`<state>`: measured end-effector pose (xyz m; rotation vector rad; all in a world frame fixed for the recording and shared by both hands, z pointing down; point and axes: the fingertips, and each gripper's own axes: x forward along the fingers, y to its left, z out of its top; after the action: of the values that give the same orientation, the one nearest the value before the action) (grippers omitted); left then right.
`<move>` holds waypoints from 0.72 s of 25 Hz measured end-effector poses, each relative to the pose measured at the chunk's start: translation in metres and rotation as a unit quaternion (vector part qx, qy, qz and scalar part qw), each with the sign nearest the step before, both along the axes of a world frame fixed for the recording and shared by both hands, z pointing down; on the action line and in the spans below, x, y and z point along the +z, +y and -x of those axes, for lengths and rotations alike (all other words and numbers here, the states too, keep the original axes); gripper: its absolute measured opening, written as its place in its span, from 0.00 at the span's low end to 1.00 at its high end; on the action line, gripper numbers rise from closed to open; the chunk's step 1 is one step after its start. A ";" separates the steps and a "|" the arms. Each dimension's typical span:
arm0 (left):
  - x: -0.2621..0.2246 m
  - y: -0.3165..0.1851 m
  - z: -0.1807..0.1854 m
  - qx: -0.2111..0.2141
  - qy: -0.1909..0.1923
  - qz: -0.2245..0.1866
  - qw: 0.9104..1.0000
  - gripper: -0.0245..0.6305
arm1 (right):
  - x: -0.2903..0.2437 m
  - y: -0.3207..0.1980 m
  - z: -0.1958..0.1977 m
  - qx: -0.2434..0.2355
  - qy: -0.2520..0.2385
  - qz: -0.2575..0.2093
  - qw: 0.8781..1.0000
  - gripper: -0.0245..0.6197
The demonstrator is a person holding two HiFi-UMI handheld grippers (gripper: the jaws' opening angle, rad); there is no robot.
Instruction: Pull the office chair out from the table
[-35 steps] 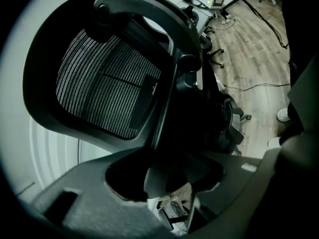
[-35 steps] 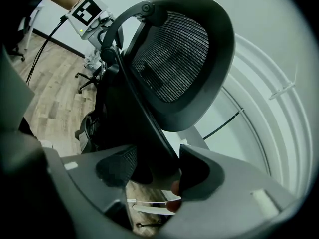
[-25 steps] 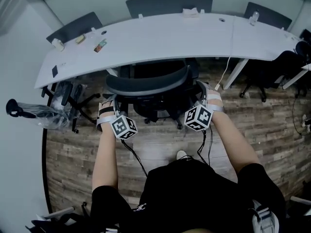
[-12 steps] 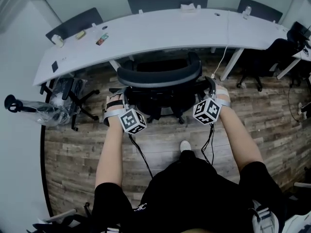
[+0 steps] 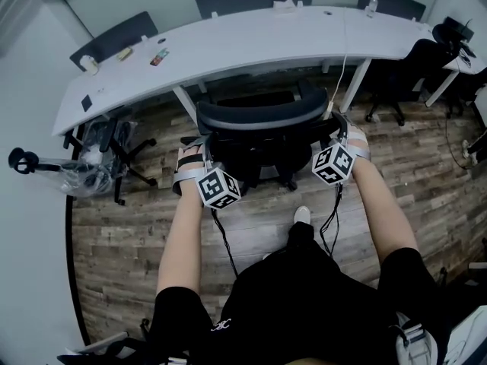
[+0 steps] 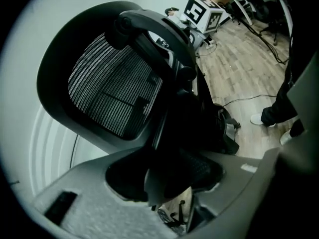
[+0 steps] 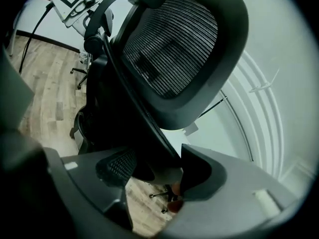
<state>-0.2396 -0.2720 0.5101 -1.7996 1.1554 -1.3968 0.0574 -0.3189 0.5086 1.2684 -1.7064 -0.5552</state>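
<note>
Left tongs (image 5: 195,149) are clamped on a dark frame part at the left side of the office chair (image 5: 262,117). The right tongs (image 5: 337,128) grip the matching part on its right side. The chair stands on the wooden floor (image 5: 114,234) just off the middle of the near edge of the surface (image 5: 251,46), with its backrest toward the person.

At the floor's left edge lies a clear plastic bag (image 5: 72,179); what is in it cannot be made out. A cup (image 5: 90,65) stands at the left end of the surface and a bottle (image 5: 370,6) near the far edge toward the right end, both too small to show any contents.

Only the head view shows the surface, the bag and the person's arms. Only the two gripper views show the weave of the mesh backrest (image 6: 112,96) and the chair part sitting between each pair of jaws. The left gripper view also catches the opposite marker cube (image 6: 202,14) past the top of the backrest.

Both forearms reach straight forward, one on each side of the backrest. The tongs point ahead and somewhat down.
</note>
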 end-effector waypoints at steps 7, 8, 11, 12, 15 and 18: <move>0.000 0.050 -0.007 0.017 0.026 0.003 1.000 0.33 | 0.000 0.052 -0.007 0.006 -0.003 -0.005 1.000 0.47; -0.001 0.056 -0.009 0.019 0.031 0.003 0.999 0.33 | 0.000 0.057 -0.008 0.007 -0.004 -0.006 1.000 0.47; -0.003 0.072 -0.016 0.027 0.050 0.010 0.998 0.33 | -0.001 0.072 -0.014 0.009 -0.006 -0.004 1.000 0.47; -0.003 0.078 -0.019 0.029 0.056 0.013 0.998 0.33 | 0.000 0.076 -0.017 0.009 -0.006 -0.004 1.000 0.47; -0.003 0.092 -0.029 0.030 0.074 0.019 0.997 0.33 | 0.000 0.086 -0.026 0.004 -0.005 -0.004 1.000 0.47; -0.004 0.103 -0.035 0.027 0.097 0.022 0.995 0.33 | -0.001 0.095 -0.032 -0.006 -0.003 0.001 1.000 0.47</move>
<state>-0.2042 -0.1689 0.5060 -2.0200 1.1711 -1.2471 0.0896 -0.2235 0.5079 1.2619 -1.7203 -0.5568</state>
